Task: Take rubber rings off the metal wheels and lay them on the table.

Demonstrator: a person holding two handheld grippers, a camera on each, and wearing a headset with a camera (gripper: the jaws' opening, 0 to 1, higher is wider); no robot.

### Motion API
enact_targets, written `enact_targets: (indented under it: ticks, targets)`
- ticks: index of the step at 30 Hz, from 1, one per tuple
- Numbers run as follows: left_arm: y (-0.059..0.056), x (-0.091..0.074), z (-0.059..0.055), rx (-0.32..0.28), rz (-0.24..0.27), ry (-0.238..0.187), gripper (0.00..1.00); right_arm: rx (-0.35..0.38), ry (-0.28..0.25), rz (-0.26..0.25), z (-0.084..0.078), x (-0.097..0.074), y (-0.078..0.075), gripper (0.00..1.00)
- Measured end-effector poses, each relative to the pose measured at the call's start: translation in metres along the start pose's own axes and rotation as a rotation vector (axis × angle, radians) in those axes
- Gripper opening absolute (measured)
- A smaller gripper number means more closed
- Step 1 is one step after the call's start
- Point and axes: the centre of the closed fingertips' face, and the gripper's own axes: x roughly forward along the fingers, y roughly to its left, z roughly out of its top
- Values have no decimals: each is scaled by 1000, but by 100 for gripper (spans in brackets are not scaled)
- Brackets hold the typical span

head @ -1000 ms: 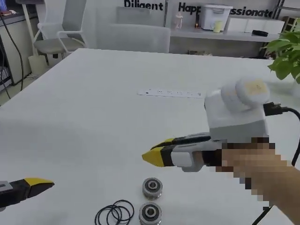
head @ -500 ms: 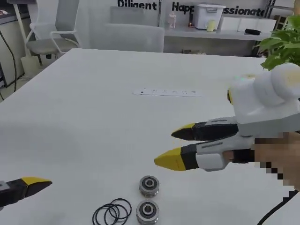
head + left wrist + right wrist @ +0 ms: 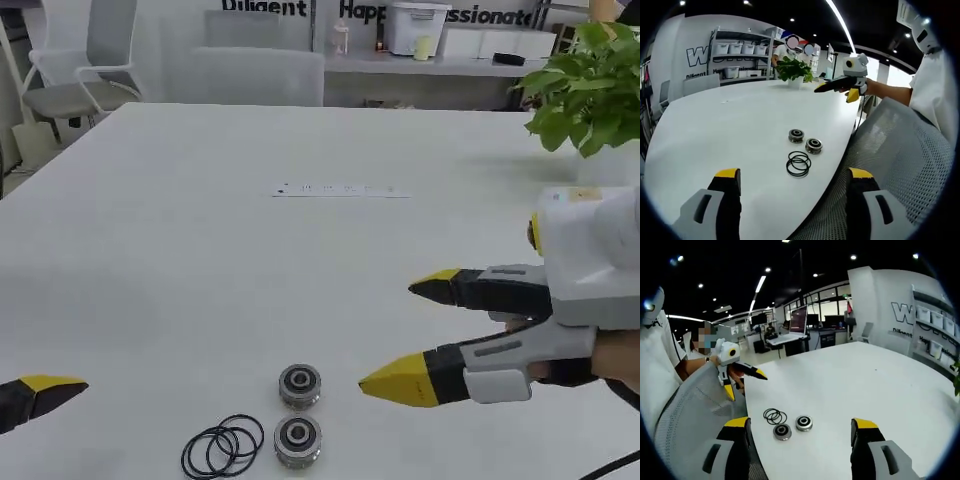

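Your right gripper (image 3: pixel 388 337) had pulled off to the right, clear of the wheels. Its jaws were shut a second before and now stood wide apart, holding nothing. The rings and wheels had kept their places on the table (image 3: pixel 200 280).

At the lower left of the head view, one yellow tip of your left gripper (image 3: pixel 794 174) poked in, much as before. In its own view, its jaws were spread wide and held nothing.

Right of that tip, at the bottom edge, the rubber rings (image 3: pixel 222 446) lay on the table in a loose, overlapping black bunch. They were just beside the nearer metal wheel (image 3: pixel 297 440). The farther metal wheel (image 3: pixel 299 385) sat close behind it, and I could not tell whether either wheel had a ring on it.

Along the top of the head view, the wall lettering (image 3: pixel 265 7) read "Diligent", its upper part cropped. Further right it read "Hap" and "ssionate" on either side of a white box (image 3: pixel 415 28). A leafy plant (image 3: pixel 585 85) filled the upper right corner.
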Motion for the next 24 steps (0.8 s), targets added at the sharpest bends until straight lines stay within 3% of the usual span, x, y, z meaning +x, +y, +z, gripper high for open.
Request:
enact_targets:
  ticks: [9, 12, 24]
  targets:
    - [-2, 0, 0, 13, 0, 12, 90, 63, -28, -24, -30, -15, 4, 89]
    - [-2, 0, -1, 15, -1, 15, 91, 90, -28, -56, -39, -18, 0, 90]
    - [-2, 0, -2, -3, 1, 10, 92, 156, 43, -91, -71, -18, -2, 97]
